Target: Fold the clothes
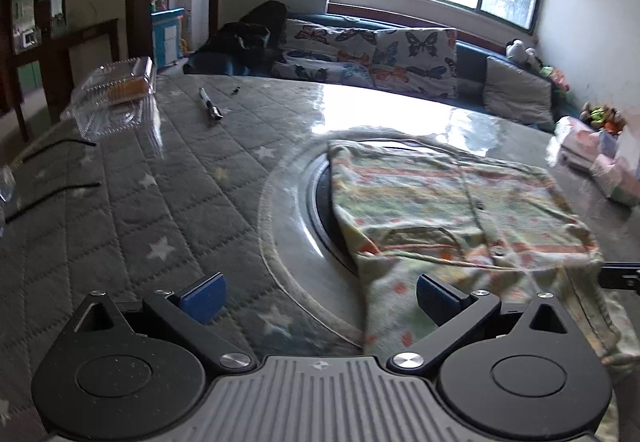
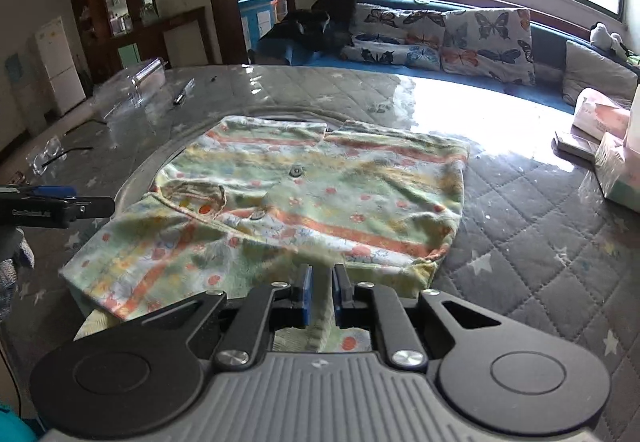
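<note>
- Nearest the right wrist camera, the right tool (image 2: pixel 321 292) has its blue pads (image 2: pixel 306 296) drawn close together, pinching a fold of the garment's near edge between them.
- Patterned in pale green with orange stripes and small flowers, the garment (image 2: pixel 320 194) lies spread on the surface (image 2: pixel 532 226), buttons showing down its middle and one sleeve folded across its front.
- Part of the garment covers a round inset (image 1: pixel 296 202) in the middle of the surface, which wears a grey quilted cover with white stars under a glossy clear sheet.
- At the garment's other near corner the left tool (image 1: pixel 320 298) stands wide open; its left pad (image 1: pixel 203 297) is over the quilted cover, its right pad (image 1: pixel 434 296) over the cloth, and nothing is gripped.
- From the right wrist view, the left tool shows as a black bar at the left edge, just beside the sleeve.
- Farther back on the surface lie a clear plastic box (image 1: pixel 112 98) and a pen (image 1: pixel 210 108), well apart from the garment.
- Pink packages (image 2: pixel 604 138) sit at the right side of the surface.
- Behind it runs a sofa with butterfly cushions (image 2: pixel 448 38) beneath a bright window.
</note>
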A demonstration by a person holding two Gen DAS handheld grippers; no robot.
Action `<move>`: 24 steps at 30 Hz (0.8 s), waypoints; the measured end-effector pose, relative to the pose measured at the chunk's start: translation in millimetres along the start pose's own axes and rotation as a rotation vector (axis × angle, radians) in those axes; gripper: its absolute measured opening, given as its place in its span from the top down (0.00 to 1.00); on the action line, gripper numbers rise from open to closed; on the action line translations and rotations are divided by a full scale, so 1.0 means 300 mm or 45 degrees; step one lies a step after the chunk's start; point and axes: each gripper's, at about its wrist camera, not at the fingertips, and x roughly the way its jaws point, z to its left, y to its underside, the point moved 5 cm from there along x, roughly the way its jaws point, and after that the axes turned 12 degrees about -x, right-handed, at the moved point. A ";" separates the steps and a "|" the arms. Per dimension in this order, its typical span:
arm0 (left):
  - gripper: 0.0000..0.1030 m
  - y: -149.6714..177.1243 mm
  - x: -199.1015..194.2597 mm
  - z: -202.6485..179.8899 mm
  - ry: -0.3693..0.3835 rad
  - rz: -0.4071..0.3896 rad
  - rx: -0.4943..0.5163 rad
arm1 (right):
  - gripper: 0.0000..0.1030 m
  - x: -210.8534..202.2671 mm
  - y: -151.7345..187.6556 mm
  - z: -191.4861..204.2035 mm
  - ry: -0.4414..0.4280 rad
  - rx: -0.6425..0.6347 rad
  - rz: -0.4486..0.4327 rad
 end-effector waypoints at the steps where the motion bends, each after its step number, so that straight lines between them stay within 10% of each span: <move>1: 0.00 -0.005 0.010 -0.001 -0.012 0.000 0.000 | 0.89 -0.001 -0.003 0.002 0.000 -0.003 -0.010; 24: 0.01 -0.023 0.076 -0.071 -0.072 -0.030 0.150 | 0.65 0.039 -0.004 0.049 -0.094 -0.084 -0.008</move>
